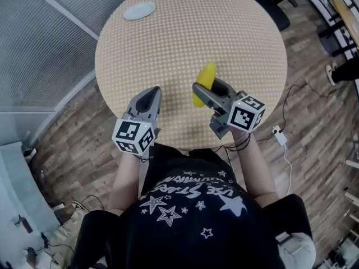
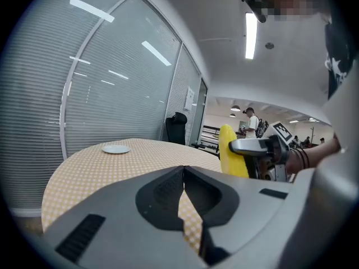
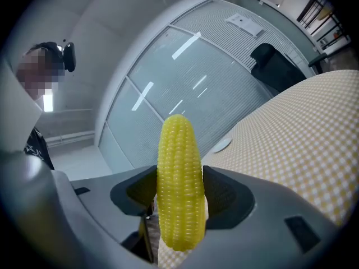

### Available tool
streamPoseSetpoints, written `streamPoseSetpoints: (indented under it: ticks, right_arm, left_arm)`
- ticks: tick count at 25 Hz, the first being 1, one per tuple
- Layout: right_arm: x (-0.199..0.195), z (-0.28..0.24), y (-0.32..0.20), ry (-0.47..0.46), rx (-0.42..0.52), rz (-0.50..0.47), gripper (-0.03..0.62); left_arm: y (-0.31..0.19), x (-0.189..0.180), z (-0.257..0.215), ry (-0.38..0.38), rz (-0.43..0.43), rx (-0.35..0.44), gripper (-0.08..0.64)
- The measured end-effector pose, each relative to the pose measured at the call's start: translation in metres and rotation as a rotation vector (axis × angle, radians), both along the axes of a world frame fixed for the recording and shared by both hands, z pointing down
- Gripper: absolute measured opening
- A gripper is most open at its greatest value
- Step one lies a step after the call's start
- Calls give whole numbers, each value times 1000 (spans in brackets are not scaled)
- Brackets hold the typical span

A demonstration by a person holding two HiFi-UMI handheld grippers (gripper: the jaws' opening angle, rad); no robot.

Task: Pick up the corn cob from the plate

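A yellow corn cob point(image 3: 179, 184) stands upright between the jaws of my right gripper point(image 3: 179, 192), which is shut on it. In the head view the corn cob point(image 1: 204, 83) hangs over the near half of the round table, held by the right gripper point(image 1: 205, 91). My left gripper point(image 1: 148, 97) hovers at the table's near left with its jaws together and nothing in them. The left gripper view shows the left gripper point(image 2: 182, 175) shut and the corn cob point(image 2: 231, 153) off to its right. A small white plate point(image 1: 139, 10) lies bare at the table's far left.
The round table point(image 1: 168, 49) has a tan checked cloth. Glass walls with blinds point(image 1: 33, 43) curve around its left side. A black office chair point(image 1: 275, 10) stands behind the table. Cables and a white adapter point(image 1: 278, 134) lie on the wooden floor at the right.
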State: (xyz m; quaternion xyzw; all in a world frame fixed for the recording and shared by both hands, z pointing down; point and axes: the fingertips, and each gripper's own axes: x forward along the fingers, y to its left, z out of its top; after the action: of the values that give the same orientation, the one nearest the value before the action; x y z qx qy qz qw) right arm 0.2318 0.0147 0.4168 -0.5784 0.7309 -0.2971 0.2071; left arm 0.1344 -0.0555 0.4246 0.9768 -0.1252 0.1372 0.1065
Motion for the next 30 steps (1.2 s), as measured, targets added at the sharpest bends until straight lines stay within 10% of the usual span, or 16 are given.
streamPoseSetpoints:
  ticks: [30]
  right_arm:
    - [-55, -11, 46, 30, -26, 0, 256]
  left_arm:
    - [75, -39, -2, 38, 21, 22, 6]
